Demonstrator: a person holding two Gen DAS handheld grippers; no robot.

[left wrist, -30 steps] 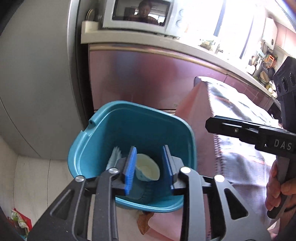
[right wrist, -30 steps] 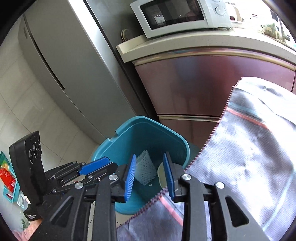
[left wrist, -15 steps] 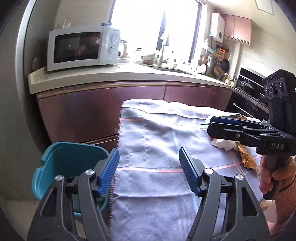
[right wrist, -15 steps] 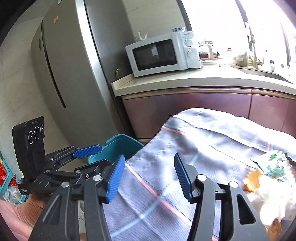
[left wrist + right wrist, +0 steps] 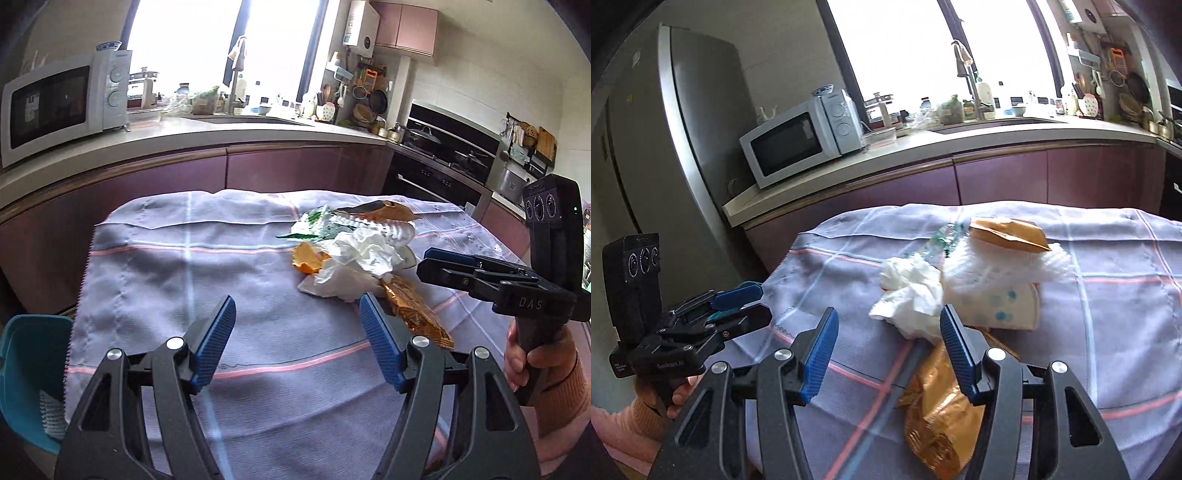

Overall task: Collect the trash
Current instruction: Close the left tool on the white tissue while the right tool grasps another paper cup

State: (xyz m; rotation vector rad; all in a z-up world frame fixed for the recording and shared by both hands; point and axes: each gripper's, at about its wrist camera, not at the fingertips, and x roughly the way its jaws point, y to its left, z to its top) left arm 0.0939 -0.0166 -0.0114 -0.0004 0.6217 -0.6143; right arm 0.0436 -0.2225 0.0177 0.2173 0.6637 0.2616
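Trash lies heaped toward the far right part of the grey checked tablecloth (image 5: 221, 266): crumpled white tissue (image 5: 364, 254), a shiny gold foil wrapper (image 5: 938, 417), an orange peel (image 5: 306, 258) and a brown paper pouch (image 5: 1004, 230). The left gripper (image 5: 297, 341) is opening, nothing between its jaws. The right gripper (image 5: 888, 354) hangs released and empty over the wrapper. The teal plastic bin (image 5: 26, 369) sits below the cloth's left edge.

The near and left stretch of the grey checked tablecloth (image 5: 177, 266) lies bare and open to approach. A heap of crumpled white tissue (image 5: 364, 251) and gold foil wrappers (image 5: 938, 417) crowds its right side, with the black right gripper (image 5: 428, 260) just beside it.
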